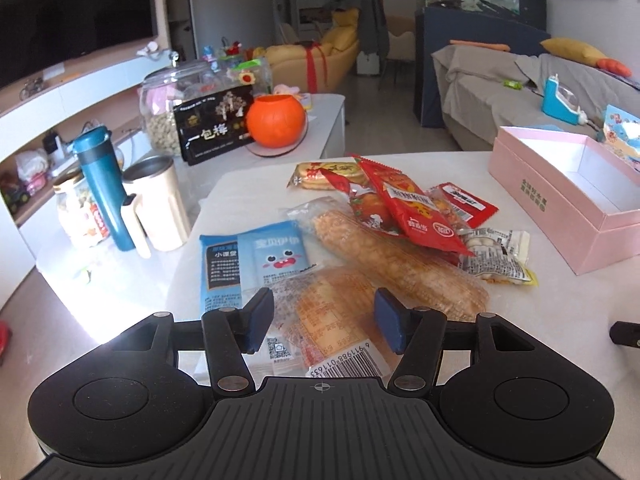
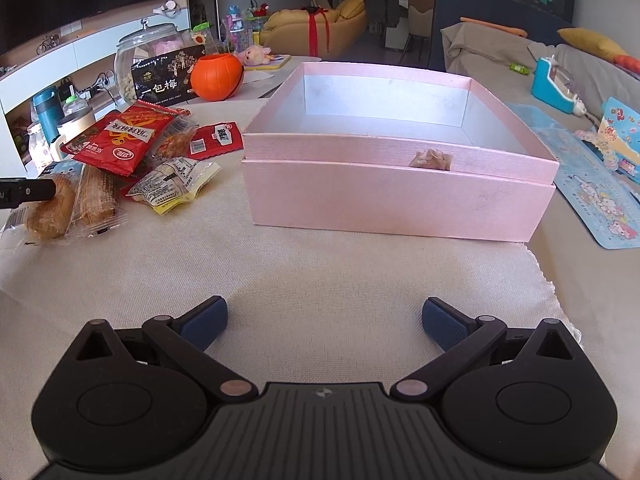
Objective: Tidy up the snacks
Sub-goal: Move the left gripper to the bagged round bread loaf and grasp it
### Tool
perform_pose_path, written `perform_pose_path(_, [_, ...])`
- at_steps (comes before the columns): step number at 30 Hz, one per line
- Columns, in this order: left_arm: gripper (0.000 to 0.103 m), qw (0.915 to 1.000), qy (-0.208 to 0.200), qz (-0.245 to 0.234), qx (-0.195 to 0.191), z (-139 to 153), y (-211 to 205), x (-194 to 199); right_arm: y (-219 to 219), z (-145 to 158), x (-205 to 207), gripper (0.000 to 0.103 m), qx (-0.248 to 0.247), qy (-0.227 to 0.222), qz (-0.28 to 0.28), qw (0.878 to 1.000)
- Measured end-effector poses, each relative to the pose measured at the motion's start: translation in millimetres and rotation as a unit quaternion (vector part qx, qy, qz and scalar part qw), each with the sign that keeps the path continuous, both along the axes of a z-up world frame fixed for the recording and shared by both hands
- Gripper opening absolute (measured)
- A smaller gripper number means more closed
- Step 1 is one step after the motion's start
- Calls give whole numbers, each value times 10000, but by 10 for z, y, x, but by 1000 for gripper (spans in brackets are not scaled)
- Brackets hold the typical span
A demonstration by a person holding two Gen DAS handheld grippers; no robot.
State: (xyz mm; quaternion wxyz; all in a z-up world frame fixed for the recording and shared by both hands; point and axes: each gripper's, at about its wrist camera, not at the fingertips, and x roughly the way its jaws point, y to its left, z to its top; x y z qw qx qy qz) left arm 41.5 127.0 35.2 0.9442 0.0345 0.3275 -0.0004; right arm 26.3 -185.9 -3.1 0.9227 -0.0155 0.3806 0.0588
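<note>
Several snack packets lie heaped on the cloth-covered table point(image 2: 320, 264). A clear-wrapped bread packet with a barcode point(image 1: 332, 320) lies between the blue pads point(image 1: 260, 320) of my left gripper point(image 1: 325, 320), which stands open astride it; the pads do not visibly press on it. Beyond it are a long bread roll point(image 1: 392, 264), a blue packet point(image 1: 256, 260), red packets point(image 1: 416, 208) and a white and yellow packet point(image 1: 500, 256). The open pink box point(image 2: 396, 200) stands right of the pile point(image 2: 120, 140). My right gripper point(image 2: 324, 320) is open over bare cloth in front of the box, nothing between its fingers.
A teal bottle point(image 1: 102, 188), a cream mug point(image 1: 160, 204), a glass jar point(image 1: 168, 108), a black box point(image 1: 216, 128) and an orange pumpkin bowl point(image 1: 276, 120) stand at the left and back. A blue sticker sheet point(image 2: 592, 200) lies right of the box, with a sofa behind.
</note>
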Motion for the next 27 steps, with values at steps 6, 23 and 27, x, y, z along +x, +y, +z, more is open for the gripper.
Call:
perform_pose_path(6, [58,9978,-33,122,-655,197,177,-140,-6,-1,-15,103,20,-26,-14,10000])
perform_pose_path(23, [76,9993,204,-49,299,-89,-90,136,-2,-1,-16,103,30,-40,-29,10000])
perform_pose_path(27, [76,9988,303,-24,376,-67,-85,119,-3,0,-18,103,38,-42,-30,10000])
